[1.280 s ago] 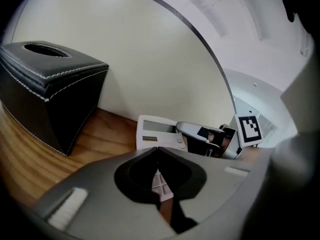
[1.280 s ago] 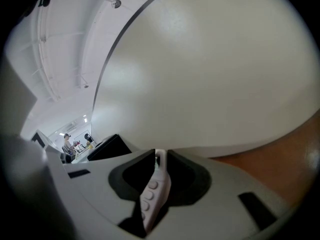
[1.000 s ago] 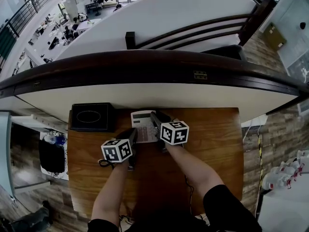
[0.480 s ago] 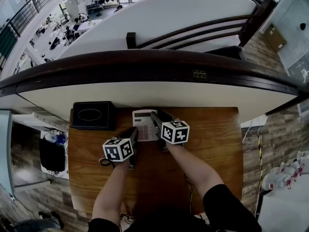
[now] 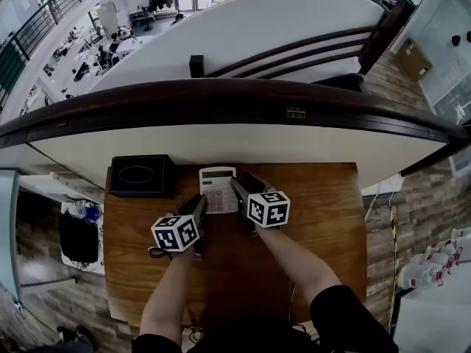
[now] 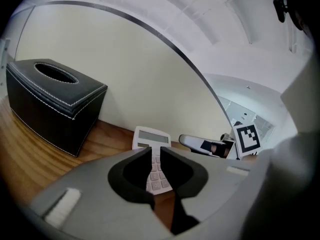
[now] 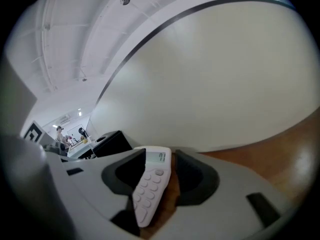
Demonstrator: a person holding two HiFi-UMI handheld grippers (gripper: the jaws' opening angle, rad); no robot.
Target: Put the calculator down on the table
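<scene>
The white calculator (image 5: 218,190) lies on the wooden table (image 5: 324,212) by the back wall. In the right gripper view the calculator (image 7: 150,186) sits between the jaws, nearer the left one, with bare wood showing at its right edge. My right gripper (image 5: 240,191) is opening, and its pads do not press the calculator. My left gripper (image 5: 200,210) stays just left of the calculator, its jaws close together and empty. In the left gripper view the calculator (image 6: 151,136) shows beyond the tips of the left gripper (image 6: 155,154).
A black leather tissue box (image 5: 140,176) stands at the table's back left, also in the left gripper view (image 6: 52,101). A cream curved wall (image 5: 221,142) with a dark rail rises behind the table. Bare wood stretches to the right.
The right gripper's jaws have spread apart and let go of the calculator, which now rests on the table. The right hand has drawn back slightly. The left gripper has barely moved.
</scene>
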